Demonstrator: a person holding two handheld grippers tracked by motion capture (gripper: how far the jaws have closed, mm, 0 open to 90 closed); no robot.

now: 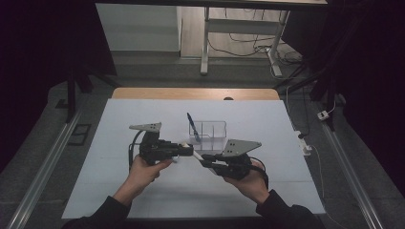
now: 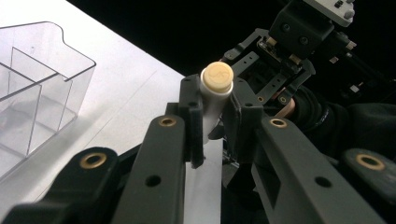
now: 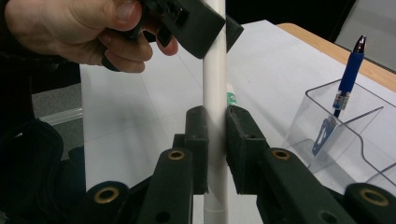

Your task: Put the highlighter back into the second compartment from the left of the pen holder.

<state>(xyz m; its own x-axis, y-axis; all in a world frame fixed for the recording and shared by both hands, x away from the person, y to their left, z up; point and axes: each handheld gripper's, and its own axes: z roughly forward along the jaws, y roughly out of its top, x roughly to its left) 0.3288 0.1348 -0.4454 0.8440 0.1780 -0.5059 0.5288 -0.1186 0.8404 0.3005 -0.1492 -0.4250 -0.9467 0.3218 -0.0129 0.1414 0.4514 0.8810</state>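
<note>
- High view: both grippers meet above the white table mat [image 1: 143,191], in front of a clear plastic organiser [image 1: 208,130], with a white pen [image 1: 195,153] bridging the gap between them
- The left gripper [image 1: 187,150] points toward the right gripper [image 1: 206,159], and each clamps one end of the pen
- Left gripper view: the black jaws are closed narrowly on the white pen [image 2: 212,105] just below its cream-coloured end cap [image 2: 217,76]; the right gripper [image 2: 261,100] sits beyond, in a hand
- Right gripper view: the jaws pinch the pen's white barrel [image 3: 214,93], which stands upright in this view; higher up, the left gripper [image 3: 215,23] grips the same barrel, held by the person's left hand [image 3: 74,28]
- A blue pen [image 3: 348,79] stands tilted in one compartment of the organiser [image 3: 355,135], apart from the grippers
- The white pen is off the table, carried between the two grippers
</note>
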